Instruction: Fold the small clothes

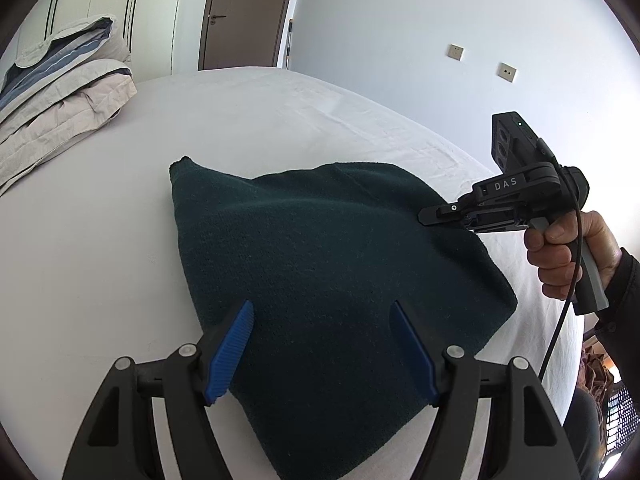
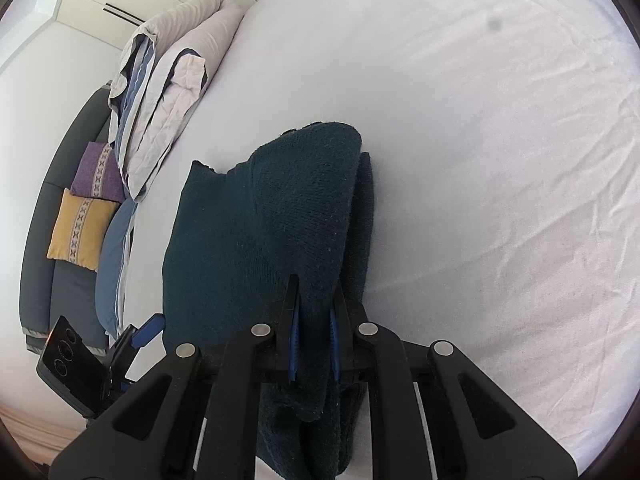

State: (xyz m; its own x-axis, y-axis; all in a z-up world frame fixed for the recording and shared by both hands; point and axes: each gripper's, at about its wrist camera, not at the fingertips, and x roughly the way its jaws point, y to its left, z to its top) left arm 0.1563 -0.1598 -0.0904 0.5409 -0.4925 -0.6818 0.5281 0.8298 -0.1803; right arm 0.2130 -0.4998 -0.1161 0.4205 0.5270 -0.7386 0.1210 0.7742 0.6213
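Note:
A dark green knitted garment [image 1: 320, 272] lies on the white bed sheet [image 1: 256, 120], partly folded over itself. My left gripper [image 1: 322, 312] is open, its blue pads [image 1: 232, 356] spread above the garment's near edge, holding nothing. My right gripper [image 1: 424, 216] comes in from the right and pinches the garment's right edge, lifting it a little. In the right wrist view the right gripper [image 2: 314, 300] is shut on a fold of the garment [image 2: 260, 232]. The left gripper [image 2: 150, 328] shows at the lower left there.
A folded grey and blue quilt [image 1: 60, 92] lies at the far left of the bed. A dark sofa with a purple cushion [image 2: 98, 174] and a yellow cushion [image 2: 80, 228] stands beyond the bed. A door [image 1: 244, 12] and a wall with sockets [image 1: 456, 52] are behind.

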